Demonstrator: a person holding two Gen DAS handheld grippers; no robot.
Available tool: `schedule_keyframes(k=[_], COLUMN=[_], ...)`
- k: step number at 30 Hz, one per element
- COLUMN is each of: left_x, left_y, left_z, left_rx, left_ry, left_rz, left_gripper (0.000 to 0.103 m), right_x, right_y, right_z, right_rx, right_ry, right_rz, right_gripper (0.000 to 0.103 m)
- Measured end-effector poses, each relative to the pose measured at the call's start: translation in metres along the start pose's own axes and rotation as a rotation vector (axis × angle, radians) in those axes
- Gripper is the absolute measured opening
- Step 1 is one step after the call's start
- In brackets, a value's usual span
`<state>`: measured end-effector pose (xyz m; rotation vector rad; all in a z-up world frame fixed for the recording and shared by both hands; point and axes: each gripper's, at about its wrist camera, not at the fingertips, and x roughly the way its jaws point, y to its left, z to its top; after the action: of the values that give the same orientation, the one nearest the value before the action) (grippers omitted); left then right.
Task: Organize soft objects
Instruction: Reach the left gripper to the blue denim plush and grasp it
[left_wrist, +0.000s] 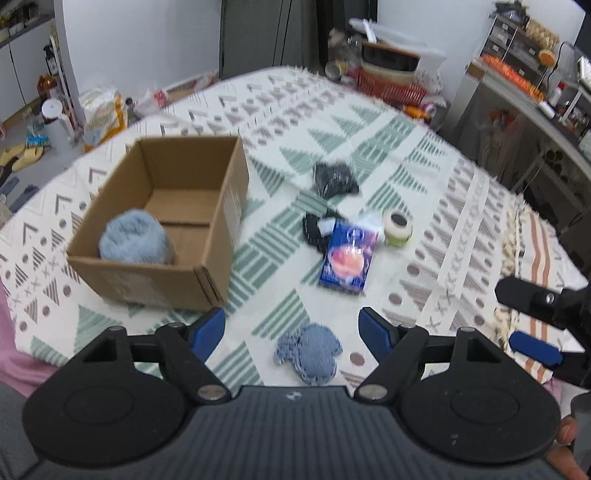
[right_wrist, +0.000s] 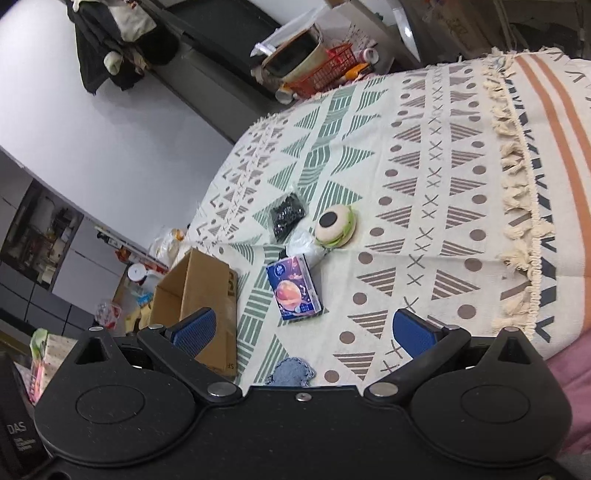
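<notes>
Patterned bedspread (left_wrist: 369, 122), blue knit cloth (left_wrist: 308, 350) between spread left tongs (left_wrist: 291, 325)

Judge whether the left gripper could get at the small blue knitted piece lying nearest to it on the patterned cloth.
Probably yes. The left gripper is open, and the blue knitted piece lies on the cloth just ahead between its fingers, with nothing on top or between.

Tablecloth (left_wrist: 369, 122): cream, with green and grey-brown triangles (orange stripes at one edge). Box (left_wrist: 207, 280): brown cardboard. Tissue pack (left_wrist: 349, 256): blue with a pink-orange circle.
</notes>
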<state>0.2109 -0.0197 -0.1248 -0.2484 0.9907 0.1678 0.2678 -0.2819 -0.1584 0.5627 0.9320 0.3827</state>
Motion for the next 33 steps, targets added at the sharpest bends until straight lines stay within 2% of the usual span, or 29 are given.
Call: schedule_keyframes(k=[11,20,25,26,29,31,33], left_x=[0.044,0.084,0.104,0.109,0.119,0.121,0.123], left_y=[-0.010,-0.011,-0.009,-0.010,-0.009,-0.010,-0.010], left_z=[-0.009,-0.020,-0.022,-0.023,-0.023,-0.020,-0.015], left_rx=[-0.003,-0.040,-0.065,-0.065,-0.075,-0.073,-0.076], left_ry=[0.088,0.173,0.206,0.214,0.222,0.209,0.217], left_rz=[-0.002,-0.005,-0.006,-0.007,-0.003,-0.016,-0.024], left_gripper=[0.077,0.075,0.074,0.072,0.057,0.037,0.031], right_x=[0.023,0.038,0.051,0.054,0.064,0.072,0.079], right_y=[-0.003,0.001,0.000,-0.001,-0.005,-0.007,-0.008], right_z=[0.003,0.004,0.007,0.007,0.009,0.009,0.011], right_rx=[0.009,-0.027,-0.045,-0.043,-0.040,-0.036,-0.032], right_ry=[0.024,0.027,0.032,0.034,0.042,0.050,0.060], right_rz=[0.016,0.096,0.098,0.096,0.077,0.070,0.063], right_gripper=[0.103,0.103,0.102,0.101,0.099,0.096,0.093])
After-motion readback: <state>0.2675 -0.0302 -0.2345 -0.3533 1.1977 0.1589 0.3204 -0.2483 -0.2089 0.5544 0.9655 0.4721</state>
